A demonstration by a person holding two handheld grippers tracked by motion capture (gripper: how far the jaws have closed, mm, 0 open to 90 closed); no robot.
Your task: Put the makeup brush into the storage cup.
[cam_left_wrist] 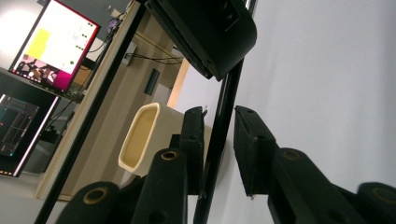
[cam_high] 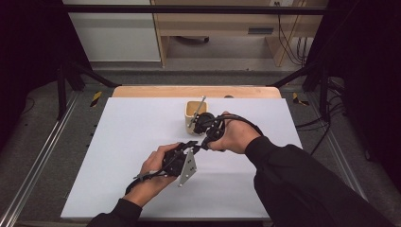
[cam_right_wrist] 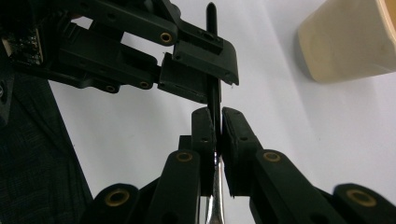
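Item: slim black-handled metal utensil [cam_right_wrist: 214,100], held above mid-tabletop [cam_high: 118,156], just near a cream rounded-square plastic cup [cam_high: 193,115] by the far edge.

Right hand-held gripper [cam_right_wrist: 214,122]: clamped on the handle, steadying it for handover.

Left hand-held gripper [cam_left_wrist: 219,135]: jaws narrow around the handle, contact unclear.

The high view shows the steel end [cam_high: 198,109] leaning over the cup.

Right gripper [cam_right_wrist: 218,126]: jaws closed on a slender tool [cam_right_wrist: 214,93], black handle above, metal shaft below the pads. Left gripper [cam_right_wrist: 201,70] crosses from upper left, its jaws bracketing the same handle. Cream cup [cam_right_wrist: 348,42] lies upper right on the white bench [cam_right_wrist: 303,140].
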